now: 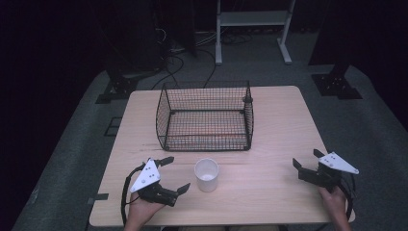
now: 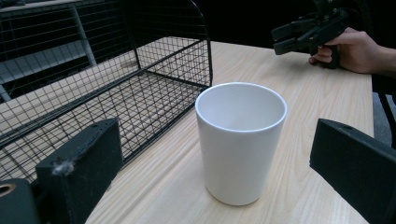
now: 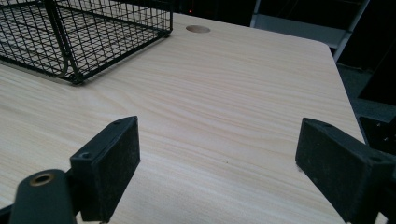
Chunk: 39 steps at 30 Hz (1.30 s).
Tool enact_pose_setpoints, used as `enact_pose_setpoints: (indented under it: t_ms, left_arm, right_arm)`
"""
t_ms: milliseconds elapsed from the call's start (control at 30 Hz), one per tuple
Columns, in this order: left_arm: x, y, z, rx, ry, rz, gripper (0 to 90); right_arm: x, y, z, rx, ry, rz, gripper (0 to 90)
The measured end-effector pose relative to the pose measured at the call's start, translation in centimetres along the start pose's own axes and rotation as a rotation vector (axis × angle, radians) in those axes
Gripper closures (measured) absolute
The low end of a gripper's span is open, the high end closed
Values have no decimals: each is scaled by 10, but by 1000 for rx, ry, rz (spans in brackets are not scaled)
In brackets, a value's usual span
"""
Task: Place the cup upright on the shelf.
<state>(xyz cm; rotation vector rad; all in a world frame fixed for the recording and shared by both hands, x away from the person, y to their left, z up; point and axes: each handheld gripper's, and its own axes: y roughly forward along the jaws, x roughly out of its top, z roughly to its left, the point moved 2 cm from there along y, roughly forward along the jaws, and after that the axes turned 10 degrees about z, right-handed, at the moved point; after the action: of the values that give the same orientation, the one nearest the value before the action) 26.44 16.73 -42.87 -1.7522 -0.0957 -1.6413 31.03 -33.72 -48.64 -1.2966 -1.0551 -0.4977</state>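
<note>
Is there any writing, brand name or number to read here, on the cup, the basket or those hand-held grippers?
None to read: the white cup, the wire basket, the wooden table and both hand-held grippers, left and right, carry no legible text, label or number.

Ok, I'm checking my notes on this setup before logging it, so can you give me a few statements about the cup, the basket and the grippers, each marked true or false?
1. The white cup stands upright on the table. True.
2. The cup is inside the wire basket. False: it stands on the table in front of the basket.
3. The left gripper is open, its jaws to either side of the cup without touching it. True.
4. The right gripper grips the basket's rim. False: it is open, over bare table.
5. The cup looks empty. True.
</note>
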Motion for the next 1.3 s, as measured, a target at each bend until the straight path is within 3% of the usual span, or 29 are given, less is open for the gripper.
enact_pose_setpoints:
  t_ms: [400, 1300]
  left_arm:
    - [7, 11, -9, -48, 25, 8, 19]
    - [17, 31, -16, -94, 43, 44, 19]
  right_arm:
    - [0, 0, 0, 0, -1, 0, 130]
    - [0, 0, 0, 2, -11, -1, 131]
